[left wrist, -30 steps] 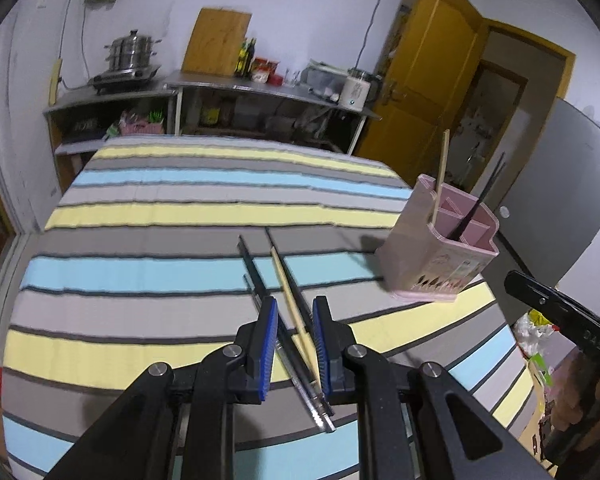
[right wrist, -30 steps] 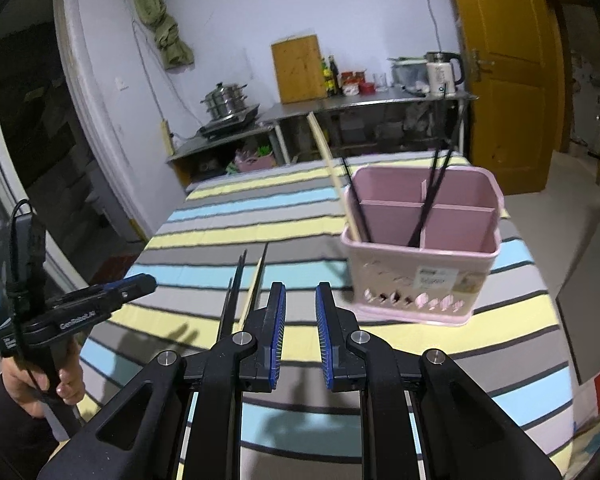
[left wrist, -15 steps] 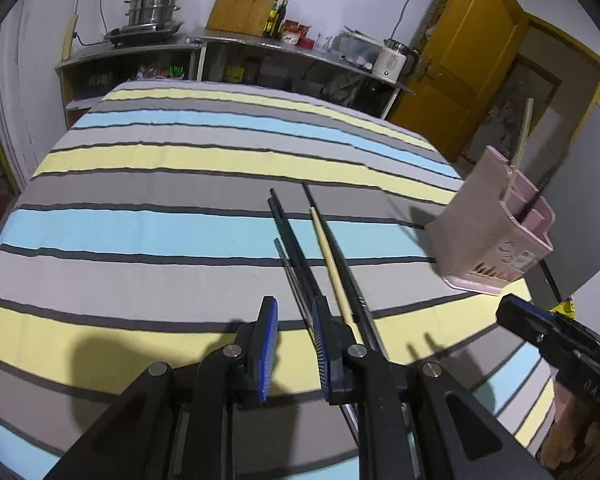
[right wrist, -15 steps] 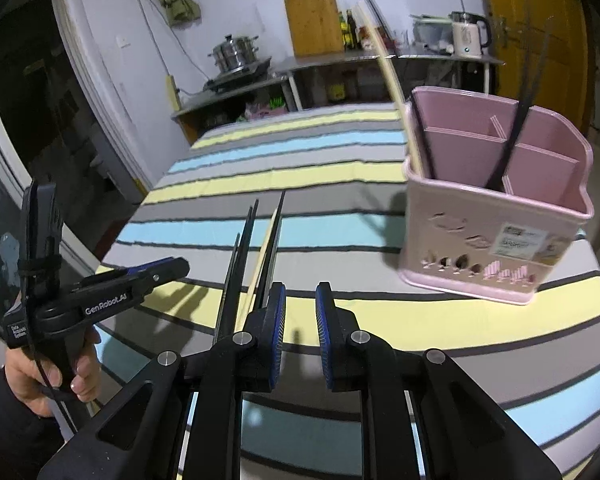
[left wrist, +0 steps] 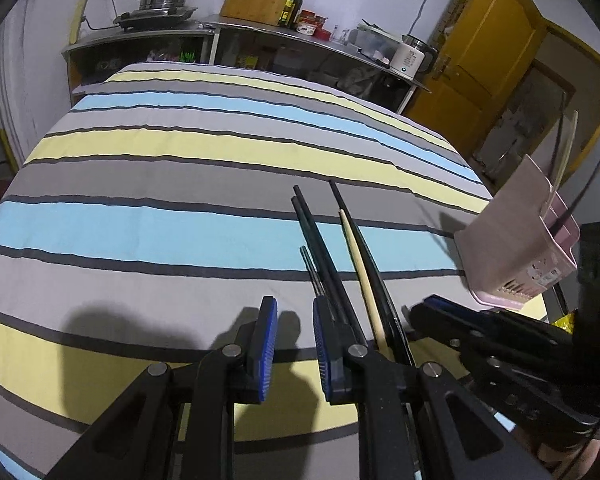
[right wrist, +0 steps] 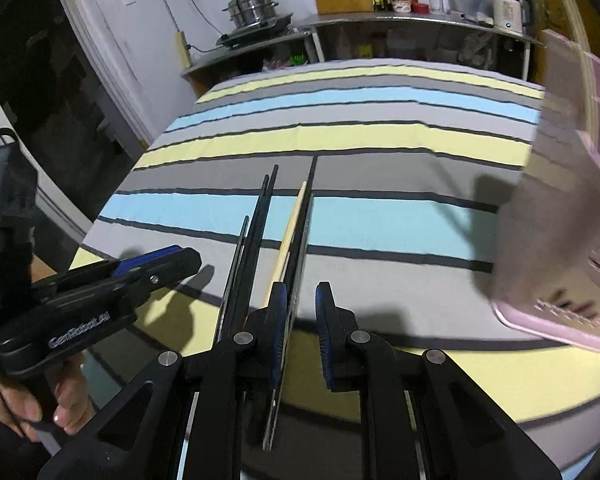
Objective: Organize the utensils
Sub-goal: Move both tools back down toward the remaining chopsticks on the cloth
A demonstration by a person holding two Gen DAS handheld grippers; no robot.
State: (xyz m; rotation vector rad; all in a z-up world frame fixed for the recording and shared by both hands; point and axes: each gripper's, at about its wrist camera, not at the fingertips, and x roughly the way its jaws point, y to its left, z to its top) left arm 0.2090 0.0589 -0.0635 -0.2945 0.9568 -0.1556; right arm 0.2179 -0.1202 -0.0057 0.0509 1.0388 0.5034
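1. The loose chopsticks (left wrist: pixel 332 264) are found lying side by side on the striped bench (left wrist: pixel 180 168), at lower centre of the left wrist view: several dark ones and one pale wooden chopstick (left wrist: pixel 364 280).
2. The pink holder (left wrist: pixel 520 248) is seen at the right edge of that view, near the chopsticks but apart from them, with some sticks already standing in it.
3. The left gripper (left wrist: pixel 296 344) is shown with its fingers spread and nothing between them; the chopstick ends lie just right of its right finger (left wrist: pixel 324 344).
4. The right gripper (right wrist: pixel 302 324) is also seen with fingers parted. A dark chopstick (right wrist: pixel 300 248) runs close by its left finger (right wrist: pixel 278 328), but no contact can be confirmed.
5. The step in hand is judged to be a pick-up of one stick by the right gripper.
6. A single stick is best centred between the pads before closure, so that neighbours are not dragged along.
7. A grip near the end is judged likely to let the stick swing; a hold further along is advised.
8. The stick is then best raised upright before the holder (right wrist: pixel 580 184), blurred at the right edge of the right wrist view, is approached.
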